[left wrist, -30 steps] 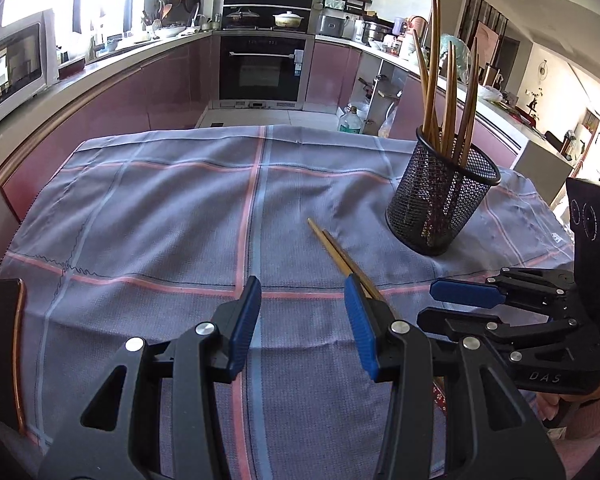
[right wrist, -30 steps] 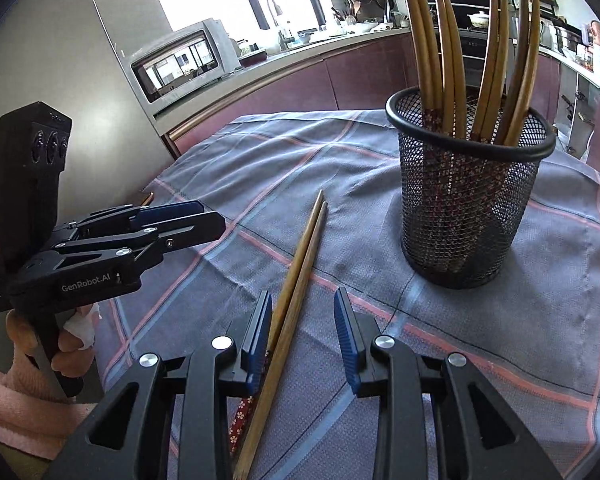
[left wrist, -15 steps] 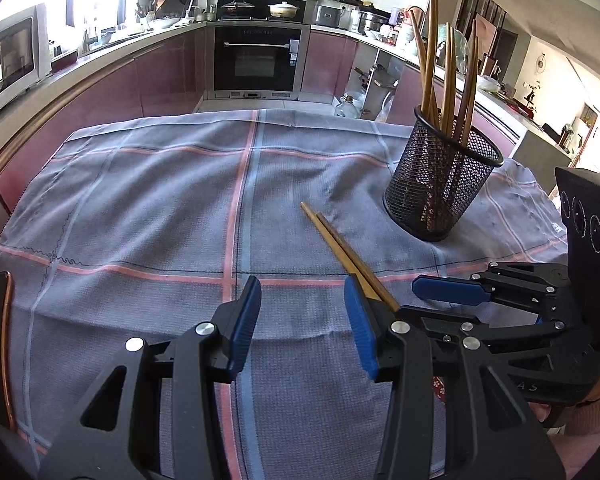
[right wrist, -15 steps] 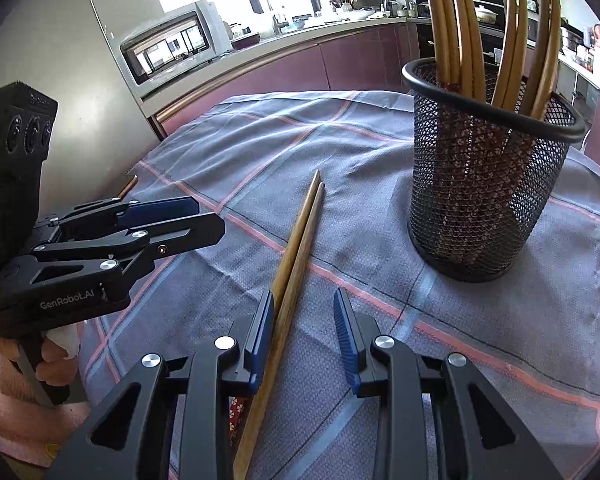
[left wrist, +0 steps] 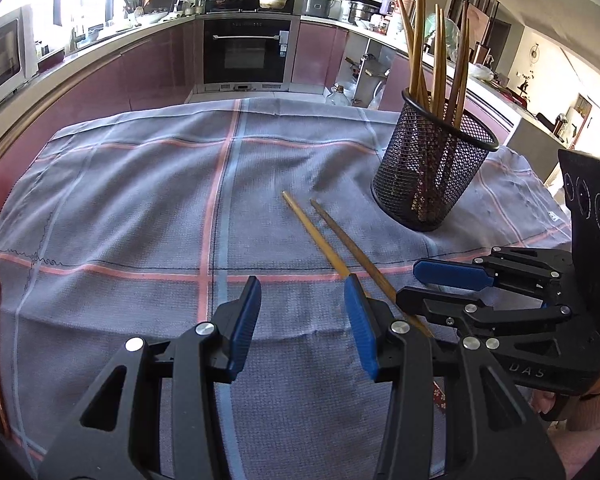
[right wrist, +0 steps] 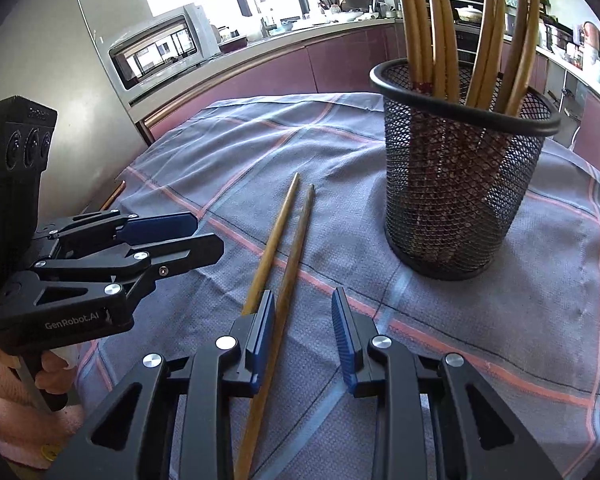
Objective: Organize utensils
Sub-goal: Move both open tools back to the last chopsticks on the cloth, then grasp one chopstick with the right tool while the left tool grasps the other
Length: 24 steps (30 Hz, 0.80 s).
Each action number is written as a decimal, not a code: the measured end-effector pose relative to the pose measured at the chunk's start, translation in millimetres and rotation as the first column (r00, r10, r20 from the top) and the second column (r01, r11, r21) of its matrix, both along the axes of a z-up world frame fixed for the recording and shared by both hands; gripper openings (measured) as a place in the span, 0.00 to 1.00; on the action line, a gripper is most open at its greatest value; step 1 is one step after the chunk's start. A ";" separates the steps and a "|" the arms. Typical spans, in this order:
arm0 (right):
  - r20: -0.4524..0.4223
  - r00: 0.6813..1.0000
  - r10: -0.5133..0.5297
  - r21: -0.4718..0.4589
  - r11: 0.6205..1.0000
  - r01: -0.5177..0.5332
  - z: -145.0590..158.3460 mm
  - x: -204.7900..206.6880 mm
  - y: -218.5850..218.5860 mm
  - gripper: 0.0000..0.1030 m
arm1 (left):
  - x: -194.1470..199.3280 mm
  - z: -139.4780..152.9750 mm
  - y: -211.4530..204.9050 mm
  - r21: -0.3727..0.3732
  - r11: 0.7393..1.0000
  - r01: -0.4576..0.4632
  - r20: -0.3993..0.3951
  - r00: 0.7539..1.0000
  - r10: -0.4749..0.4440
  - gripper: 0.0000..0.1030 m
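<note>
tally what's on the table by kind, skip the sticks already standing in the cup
loose chopsticks: 2
black mesh cup: 1
checked cloth: 1
tongs: 2, left tongs and right tongs
total: 6

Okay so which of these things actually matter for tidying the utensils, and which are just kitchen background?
Part of the job:
- two loose chopsticks on the cloth
- mesh holder with chopsticks already standing in it
- right gripper, open, one chopstick between its fingers
- left gripper, open

Just there:
- checked tablecloth
- microwave
- oven
</note>
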State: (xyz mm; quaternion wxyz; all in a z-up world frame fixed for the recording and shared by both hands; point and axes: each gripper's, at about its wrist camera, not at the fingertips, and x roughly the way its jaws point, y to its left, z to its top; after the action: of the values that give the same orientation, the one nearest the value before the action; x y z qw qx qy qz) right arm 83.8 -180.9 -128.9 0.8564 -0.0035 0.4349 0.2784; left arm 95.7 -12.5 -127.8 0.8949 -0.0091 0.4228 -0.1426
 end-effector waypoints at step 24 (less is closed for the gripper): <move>0.010 1.000 0.014 -0.041 0.999 -0.014 -1.0 27.0 13.4 0.13 | 7.2 -6.4 -14.5 0.024 0.999 0.034 -0.018 0.999 -0.033 0.42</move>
State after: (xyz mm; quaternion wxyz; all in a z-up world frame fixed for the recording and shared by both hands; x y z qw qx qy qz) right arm 110.8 -167.5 -129.9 0.8564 -0.0256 0.4360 0.2752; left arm 102.9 -27.0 -134.2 0.8886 0.0077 0.4326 -0.1523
